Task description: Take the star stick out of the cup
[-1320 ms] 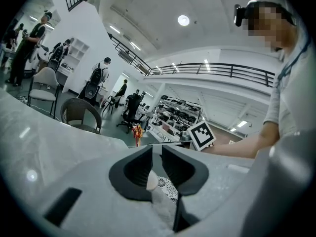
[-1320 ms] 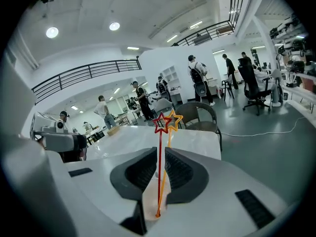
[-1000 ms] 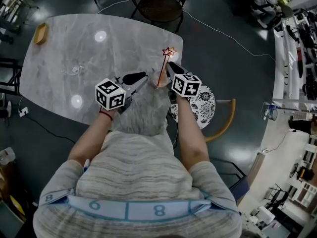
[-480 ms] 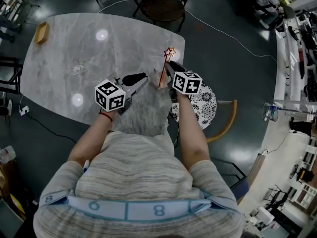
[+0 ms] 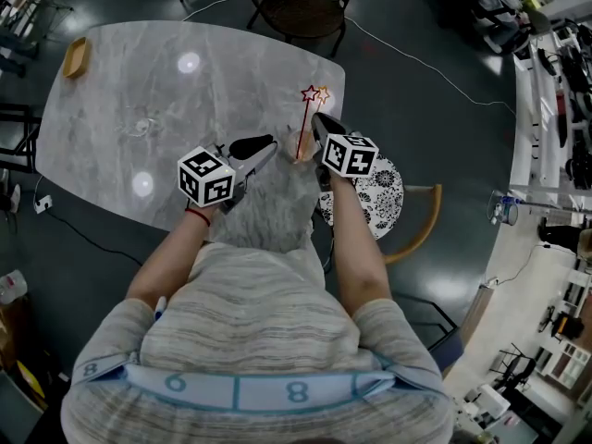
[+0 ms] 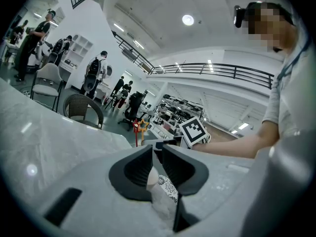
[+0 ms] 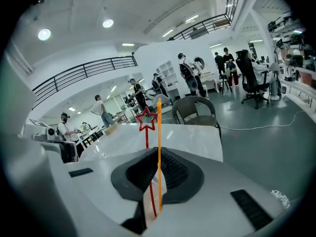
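Note:
Two star sticks stand in a pale cup (image 5: pixel 299 145) near the marble table's (image 5: pixel 139 91) right edge: a red star stick (image 5: pixel 310 93) and an orange star stick (image 5: pixel 323 92). My right gripper (image 5: pixel 319 124) is at the sticks just above the cup. In the right gripper view its jaws are closing, the right gripper (image 7: pixel 157 158) pinching the orange star stick (image 7: pixel 159 132), with the red star stick (image 7: pixel 146 120) just left of it. My left gripper (image 5: pixel 265 147) reaches the cup from the left. The left gripper (image 6: pixel 157 150) is shut on the cup's wall (image 6: pixel 152 179).
A small wooden tray (image 5: pixel 76 60) lies at the table's far left corner. A dark chair (image 5: pixel 296 7) stands beyond the table. A chair with a patterned seat (image 5: pixel 377 192) sits under my right arm, off the table's right edge.
The two stars overlapped before; now they show side by side at the top of the sticks. The right gripper has shifted slightly. The left gripper has stayed in place.

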Demonstrator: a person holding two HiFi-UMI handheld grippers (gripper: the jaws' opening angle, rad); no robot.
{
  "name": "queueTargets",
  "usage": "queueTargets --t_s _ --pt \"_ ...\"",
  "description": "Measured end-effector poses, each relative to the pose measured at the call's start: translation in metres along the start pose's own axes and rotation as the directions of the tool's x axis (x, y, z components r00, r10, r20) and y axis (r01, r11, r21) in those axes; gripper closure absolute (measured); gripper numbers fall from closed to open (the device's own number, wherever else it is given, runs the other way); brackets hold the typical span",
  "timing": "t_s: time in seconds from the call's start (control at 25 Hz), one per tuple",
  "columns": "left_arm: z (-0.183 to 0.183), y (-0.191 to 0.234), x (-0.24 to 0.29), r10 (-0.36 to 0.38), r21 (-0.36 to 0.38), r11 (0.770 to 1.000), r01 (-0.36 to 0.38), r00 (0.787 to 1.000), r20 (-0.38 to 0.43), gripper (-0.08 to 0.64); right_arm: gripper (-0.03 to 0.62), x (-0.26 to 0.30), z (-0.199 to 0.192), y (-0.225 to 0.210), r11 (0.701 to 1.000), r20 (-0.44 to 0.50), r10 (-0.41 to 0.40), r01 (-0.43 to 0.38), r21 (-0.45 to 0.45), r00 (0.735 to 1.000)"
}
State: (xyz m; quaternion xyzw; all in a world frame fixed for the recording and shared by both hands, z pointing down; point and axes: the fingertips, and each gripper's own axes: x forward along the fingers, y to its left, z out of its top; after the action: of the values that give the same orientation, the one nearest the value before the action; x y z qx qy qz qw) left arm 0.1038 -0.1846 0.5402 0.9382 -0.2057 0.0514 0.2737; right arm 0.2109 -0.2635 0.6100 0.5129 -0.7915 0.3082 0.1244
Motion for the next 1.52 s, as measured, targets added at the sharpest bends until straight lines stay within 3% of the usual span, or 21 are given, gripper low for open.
queueTargets --t_s 0.36,0.76,1.04,1.2,1.52 --pt "0.001 -0.004 -0.001 -0.016 0.004 1.000 0.016 1.000 0.007 0.505 0.571 -0.008 0.008 -0.009 0.997 0.042 -0.049 0.046 0.061 0.998" --pt "0.003 -0.004 -0.008 -0.030 0.002 1.000 0.030 0.999 0.018 0.505 0.571 -0.044 0.047 0.013 0.998 0.154 -0.062 0.064 -0.007 0.986" --pt "0.007 -0.003 -0.015 -0.026 0.001 1.000 0.026 0.999 0.041 0.505 0.571 -0.072 0.076 0.042 0.998 0.212 -0.019 0.031 -0.053 0.977" --pt "0.011 -0.002 -0.022 -0.018 0.000 1.000 0.018 0.998 0.058 0.505 0.572 -0.076 0.075 0.062 0.998 0.191 0.019 -0.006 -0.068 0.981" --pt "0.012 -0.002 -0.036 -0.005 -0.005 1.000 0.005 0.997 0.075 0.505 0.571 -0.058 0.039 0.102 0.991 0.061 0.093 -0.087 -0.098 0.994"
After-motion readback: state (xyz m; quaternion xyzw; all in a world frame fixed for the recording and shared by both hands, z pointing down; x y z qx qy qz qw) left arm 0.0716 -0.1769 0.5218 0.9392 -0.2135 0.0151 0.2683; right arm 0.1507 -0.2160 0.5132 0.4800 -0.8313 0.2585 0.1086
